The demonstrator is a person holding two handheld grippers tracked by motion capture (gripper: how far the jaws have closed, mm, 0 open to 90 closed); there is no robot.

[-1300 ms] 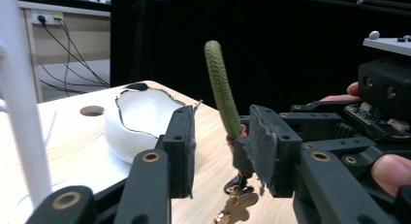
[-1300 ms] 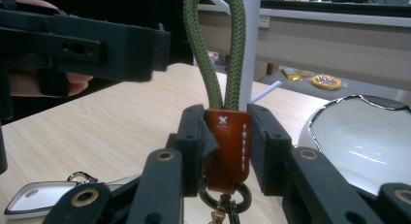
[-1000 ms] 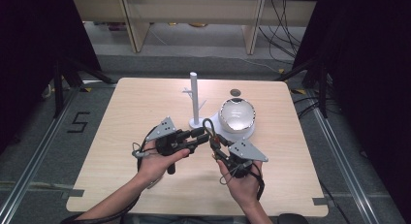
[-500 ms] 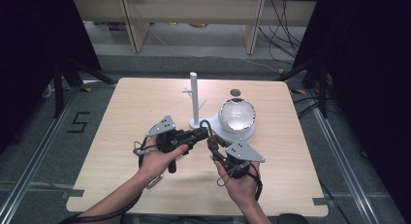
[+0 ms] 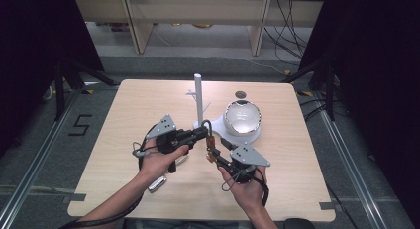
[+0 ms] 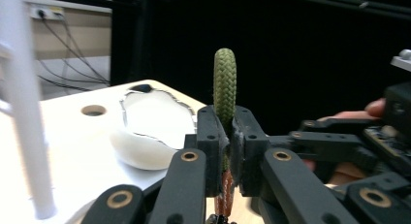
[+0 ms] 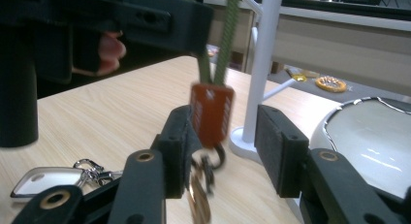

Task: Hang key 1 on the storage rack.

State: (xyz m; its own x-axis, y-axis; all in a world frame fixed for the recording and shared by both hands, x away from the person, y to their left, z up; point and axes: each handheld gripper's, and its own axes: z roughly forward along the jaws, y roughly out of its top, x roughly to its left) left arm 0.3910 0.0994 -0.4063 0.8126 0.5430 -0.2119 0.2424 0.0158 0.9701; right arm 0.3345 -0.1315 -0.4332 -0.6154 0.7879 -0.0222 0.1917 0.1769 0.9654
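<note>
The keychain [image 7: 211, 112] had a green braided cord loop [image 6: 225, 83], an orange tag [image 7: 212, 115] and small metal rings under it. It hung in the air above the table [image 5: 124, 115], near the white stand [image 5: 199, 102] and the white bowl [image 5: 242, 121].

The left gripper [image 6: 226, 151] had its black fingers [image 6: 209, 146] pressed tight on the rope loop, which stuck up between them. The right gripper [image 7: 227, 151] had just been opening; its fingers [image 7: 278, 151] stood apart on both sides of the orange tag, not pinching it.

The cord looked rough and woven. The tag looked smooth. The bowl was round and shiny.

The right gripper view showed a clear tag on a clip [image 7: 36, 183] lying on the wooden table. The high view showed both hands close together.
</note>
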